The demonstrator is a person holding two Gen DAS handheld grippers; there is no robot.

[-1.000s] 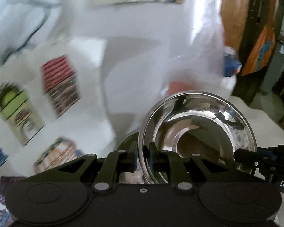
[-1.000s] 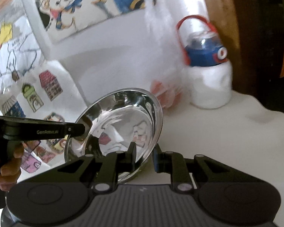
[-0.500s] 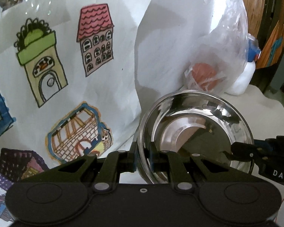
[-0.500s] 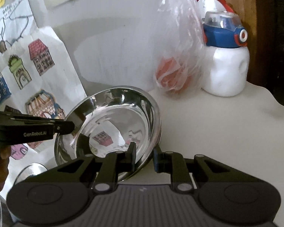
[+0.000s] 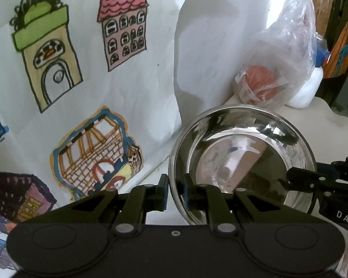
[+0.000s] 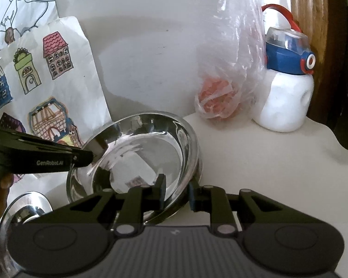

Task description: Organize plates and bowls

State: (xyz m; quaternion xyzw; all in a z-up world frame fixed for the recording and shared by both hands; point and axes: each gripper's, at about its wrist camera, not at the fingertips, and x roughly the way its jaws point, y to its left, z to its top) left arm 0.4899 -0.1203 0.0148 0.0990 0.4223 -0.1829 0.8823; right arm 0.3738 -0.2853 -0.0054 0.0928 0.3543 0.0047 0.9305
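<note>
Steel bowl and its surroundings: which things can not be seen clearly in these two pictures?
- Underside of the steel bowl: hidden in both views, so table contact is unclear.
- Second steel dish: right view, cut by the gripper body.
- Red contents of the plastic bag: blurred by film.

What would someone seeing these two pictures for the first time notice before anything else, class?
The shiny round steel bowl in the middle, its rim pinched on opposite sides by the left gripper and the right gripper. Behind it to the left stands a white sheet of coloured house drawings; to the right, a clear plastic bag holding something orange-red beside a white bottle with a blue lid.
</note>
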